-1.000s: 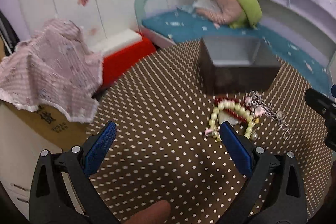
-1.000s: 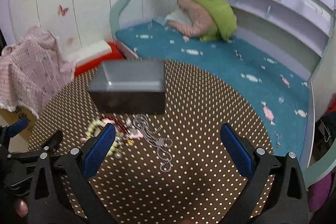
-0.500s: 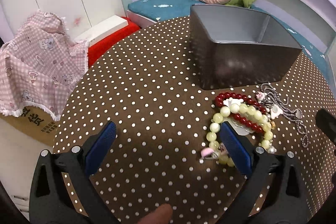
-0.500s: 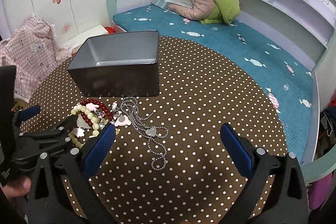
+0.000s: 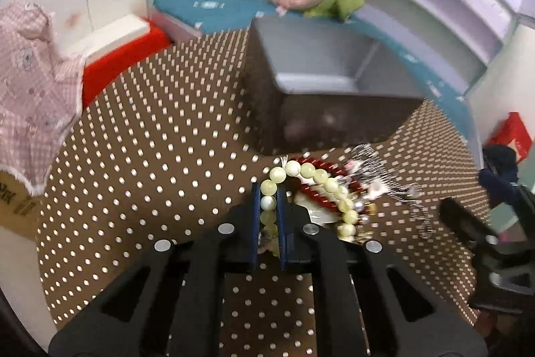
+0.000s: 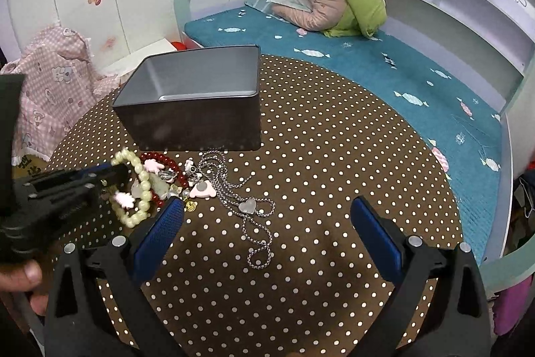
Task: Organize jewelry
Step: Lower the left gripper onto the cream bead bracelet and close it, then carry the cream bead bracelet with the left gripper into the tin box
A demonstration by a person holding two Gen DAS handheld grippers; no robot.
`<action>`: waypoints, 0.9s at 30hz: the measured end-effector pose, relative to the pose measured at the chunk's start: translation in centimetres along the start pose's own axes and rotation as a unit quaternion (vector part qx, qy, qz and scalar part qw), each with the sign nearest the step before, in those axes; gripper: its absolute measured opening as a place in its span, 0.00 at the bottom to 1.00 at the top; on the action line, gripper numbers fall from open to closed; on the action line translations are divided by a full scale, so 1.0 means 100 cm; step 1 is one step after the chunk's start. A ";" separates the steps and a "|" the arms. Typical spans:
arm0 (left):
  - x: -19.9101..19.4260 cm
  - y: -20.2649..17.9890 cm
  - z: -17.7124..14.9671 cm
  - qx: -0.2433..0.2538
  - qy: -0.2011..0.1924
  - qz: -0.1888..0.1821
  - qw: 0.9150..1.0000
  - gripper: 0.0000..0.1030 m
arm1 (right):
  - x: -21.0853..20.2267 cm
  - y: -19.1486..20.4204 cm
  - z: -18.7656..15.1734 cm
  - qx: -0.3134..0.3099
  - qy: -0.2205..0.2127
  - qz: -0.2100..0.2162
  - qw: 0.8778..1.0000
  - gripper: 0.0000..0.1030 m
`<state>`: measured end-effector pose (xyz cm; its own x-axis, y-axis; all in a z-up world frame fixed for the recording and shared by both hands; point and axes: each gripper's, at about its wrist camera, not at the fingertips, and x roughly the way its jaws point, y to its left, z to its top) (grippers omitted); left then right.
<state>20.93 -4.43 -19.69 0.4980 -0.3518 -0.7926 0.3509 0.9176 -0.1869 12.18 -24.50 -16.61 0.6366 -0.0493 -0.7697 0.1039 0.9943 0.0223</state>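
Observation:
A pile of jewelry lies on the brown polka-dot table in front of an open grey metal box (image 5: 321, 72) (image 6: 197, 89). My left gripper (image 5: 268, 199) (image 6: 113, 171) is shut on a cream bead bracelet (image 5: 311, 171) (image 6: 142, 186). A red bead bracelet (image 5: 321, 189) (image 6: 164, 161), pink charms (image 6: 202, 188) and a silver chain with a heart pendant (image 6: 247, 206) (image 5: 391, 179) lie beside it. My right gripper (image 6: 267, 223) is open and empty, above the table just short of the chain.
The round table (image 6: 334, 156) stands by a teal bench (image 6: 384, 62) with a pink and green jacket (image 6: 334, 2). A pink checked cloth (image 6: 53, 82) over a cardboard box and a red and white box (image 5: 123, 39) are to the left.
My left gripper has moved forward and right to the jewelry pile and shut on the cream bead bracelet. The right gripper has come slightly closer to the chain and stays open.

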 end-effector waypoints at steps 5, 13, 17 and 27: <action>-0.034 0.013 -0.003 -0.029 -0.039 -0.036 0.998 0.09 | -0.004 0.006 -0.005 -0.002 0.001 0.005 1.000 0.93; -0.072 0.027 -0.008 -0.063 -0.065 -0.059 0.994 0.09 | -0.010 0.020 -0.011 -0.022 -0.002 0.023 1.000 0.93; -0.090 0.022 -0.019 -0.055 -0.073 -0.049 0.995 0.09 | -0.005 0.026 -0.014 -0.028 0.008 0.043 0.999 0.93; -0.100 0.002 -0.048 -0.034 -0.068 0.003 0.997 0.09 | 0.036 0.049 -0.021 -0.049 0.053 0.091 0.993 0.68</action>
<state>12.26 0.18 -14.59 0.6047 -0.3645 -0.7082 0.2962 0.9283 -0.2249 13.40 -19.66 -20.60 0.5539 0.1374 -0.8212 -0.0835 0.9905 0.1094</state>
